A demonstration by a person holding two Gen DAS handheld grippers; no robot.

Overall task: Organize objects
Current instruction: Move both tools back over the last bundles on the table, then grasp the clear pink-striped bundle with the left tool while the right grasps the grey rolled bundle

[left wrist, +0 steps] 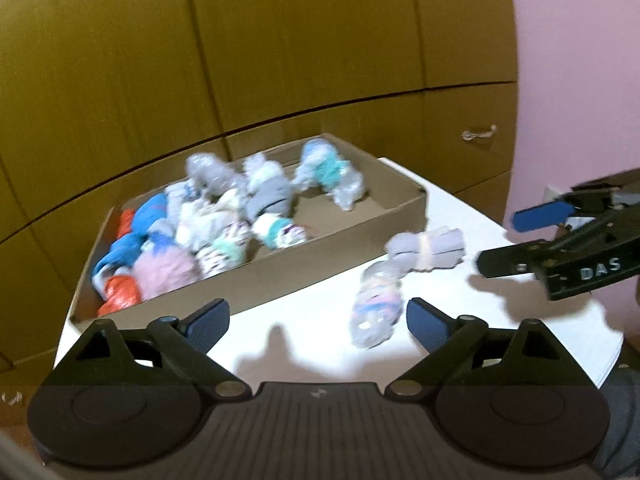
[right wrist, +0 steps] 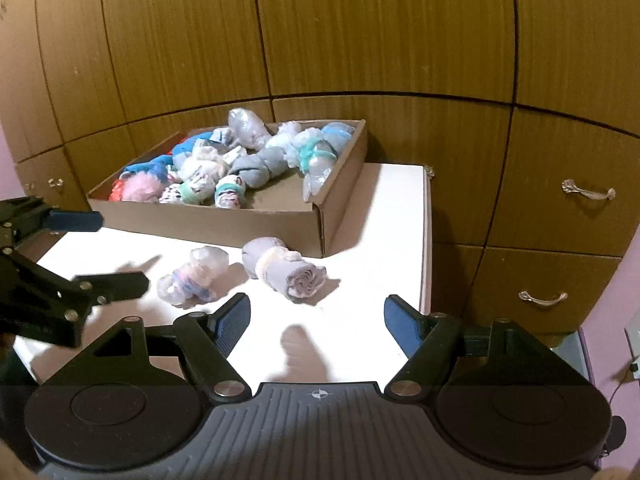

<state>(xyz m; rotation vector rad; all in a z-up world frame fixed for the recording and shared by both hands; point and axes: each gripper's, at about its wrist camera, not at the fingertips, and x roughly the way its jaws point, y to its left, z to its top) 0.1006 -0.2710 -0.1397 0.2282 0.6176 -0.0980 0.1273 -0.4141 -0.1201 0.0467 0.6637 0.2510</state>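
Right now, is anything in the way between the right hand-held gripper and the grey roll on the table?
Nothing visible: bare white table lies between the open right hand-held gripper and the grey roll.

A: Cardboard box on white counter, heaped with rolled cloth bundles, some in clear wrap.

B: Outside it?

A: Two. Grey roll on its side, just beside box; plastic-wrapped bundle close alongside.

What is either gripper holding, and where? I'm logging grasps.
Nothing. The left gripper and right gripper are both open and empty above the white table.
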